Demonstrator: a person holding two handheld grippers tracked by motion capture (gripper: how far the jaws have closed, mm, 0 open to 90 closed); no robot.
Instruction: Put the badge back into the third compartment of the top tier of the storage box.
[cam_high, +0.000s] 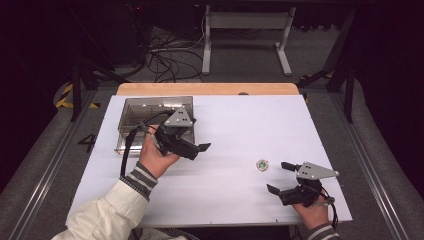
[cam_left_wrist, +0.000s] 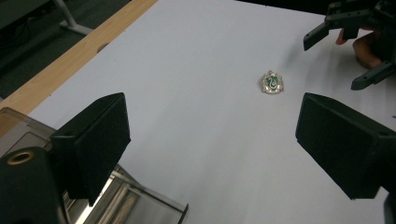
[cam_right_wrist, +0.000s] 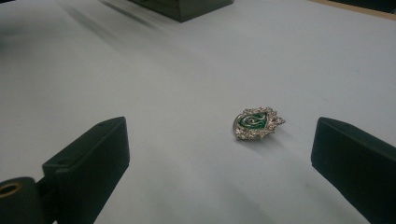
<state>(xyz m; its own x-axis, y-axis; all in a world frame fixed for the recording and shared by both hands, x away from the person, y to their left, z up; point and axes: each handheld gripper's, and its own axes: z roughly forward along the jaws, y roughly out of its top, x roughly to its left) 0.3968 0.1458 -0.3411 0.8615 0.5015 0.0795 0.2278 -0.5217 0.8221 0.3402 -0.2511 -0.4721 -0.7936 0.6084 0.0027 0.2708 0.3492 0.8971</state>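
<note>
Badge (cam_high: 262, 164): lies flat on the white table (cam_high: 240, 125), alone, easy to reach.
Right gripper (cam_high: 281, 176): jaws wide apart, just beside the badge, likely ready to pinch it.
Left gripper (cam_high: 200, 148): jaws apart, holding nothing, farther from the badge, by the clear box (cam_high: 131, 120).

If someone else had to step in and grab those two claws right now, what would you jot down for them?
Left claw: open, holding nothing, up beside the clear box, pointing toward the brooch.
Right claw: open, holding nothing, low over the sheet, the nearer of the two to the brooch.
Brooch: small, silver and green, lying alone on the white sheet, ahead of the right claw's jaws, touched by neither.
Box: at the far left of the sheet; what it holds cannot be told.
Done: nothing gripped yet.
Left: probably close the right claw on the brooch and lift it; the box looks a likely place for it.
</note>
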